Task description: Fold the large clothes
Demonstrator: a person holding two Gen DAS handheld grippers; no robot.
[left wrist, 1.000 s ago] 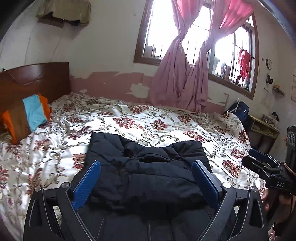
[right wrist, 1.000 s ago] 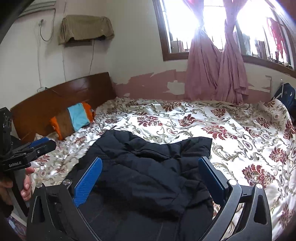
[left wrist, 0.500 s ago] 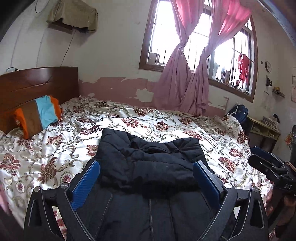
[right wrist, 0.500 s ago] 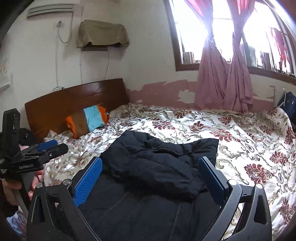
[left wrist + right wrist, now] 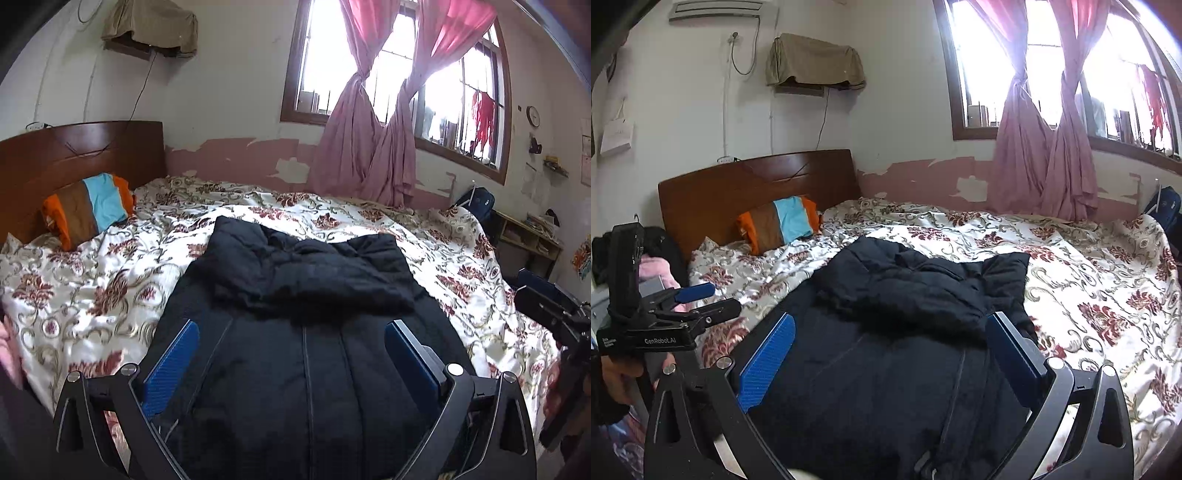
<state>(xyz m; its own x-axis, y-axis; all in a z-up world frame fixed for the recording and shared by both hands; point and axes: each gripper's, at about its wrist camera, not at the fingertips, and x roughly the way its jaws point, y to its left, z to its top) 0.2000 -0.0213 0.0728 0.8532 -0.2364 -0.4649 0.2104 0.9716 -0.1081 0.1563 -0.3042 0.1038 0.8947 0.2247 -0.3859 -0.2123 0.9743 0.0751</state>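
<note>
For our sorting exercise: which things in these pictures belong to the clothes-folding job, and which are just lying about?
Part of the job:
black padded jacket
left gripper, open
right gripper, open
floral bedspread it lies on

Just lying about:
striped pillow
pink curtains
blue backpack

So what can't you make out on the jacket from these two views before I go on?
- black jacket hem: cut off by the bottom edge, both views.
- Sleeves: lost in dark folds, too black to trace.
- Bedspread under the jacket: hidden.
- left gripper, right gripper: open, contact with the cloth unclear.
</note>
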